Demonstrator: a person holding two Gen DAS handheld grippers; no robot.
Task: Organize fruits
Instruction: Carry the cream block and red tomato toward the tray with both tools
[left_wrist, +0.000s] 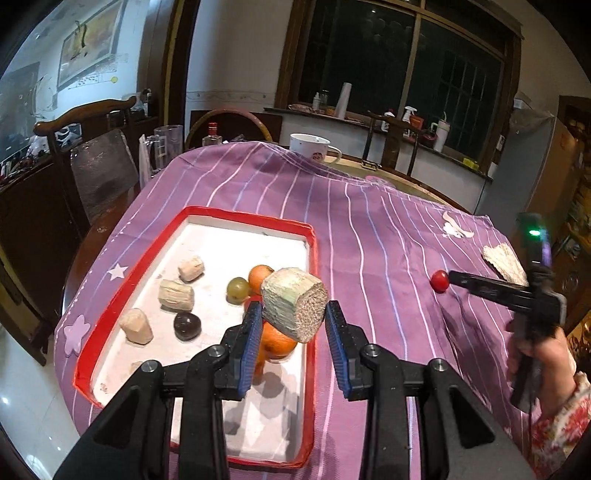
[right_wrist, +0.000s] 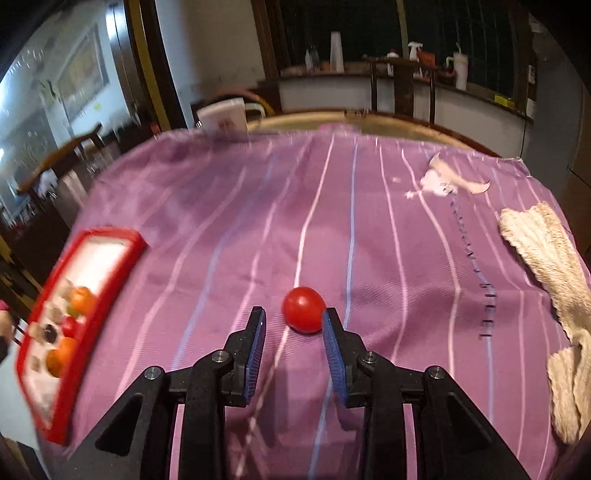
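Observation:
My left gripper (left_wrist: 293, 312) is shut on a pale green sugarcane chunk (left_wrist: 293, 302) and holds it above the right side of the red-rimmed white tray (left_wrist: 312, 258). In the tray lie an orange (left_wrist: 277, 341), a smaller orange (left_wrist: 258, 275), a green grape (left_wrist: 237, 289), a dark fruit (left_wrist: 187, 325) and several cane pieces (left_wrist: 176, 295). My right gripper (right_wrist: 293, 319) is open; a red cherry tomato (right_wrist: 303, 309) rests on the purple cloth against its right fingertip. From the left wrist view the right gripper (left_wrist: 452, 277) touches that tomato (left_wrist: 439, 281).
A striped purple cloth (right_wrist: 332, 229) covers the round table. A beige towel (right_wrist: 546, 266) lies at the right edge, a white scrap (right_wrist: 443, 182) behind it. A white mug (left_wrist: 310, 147), a glass pitcher (left_wrist: 162, 151) and a bottle (left_wrist: 211, 136) stand at the far edge. Chairs surround the table.

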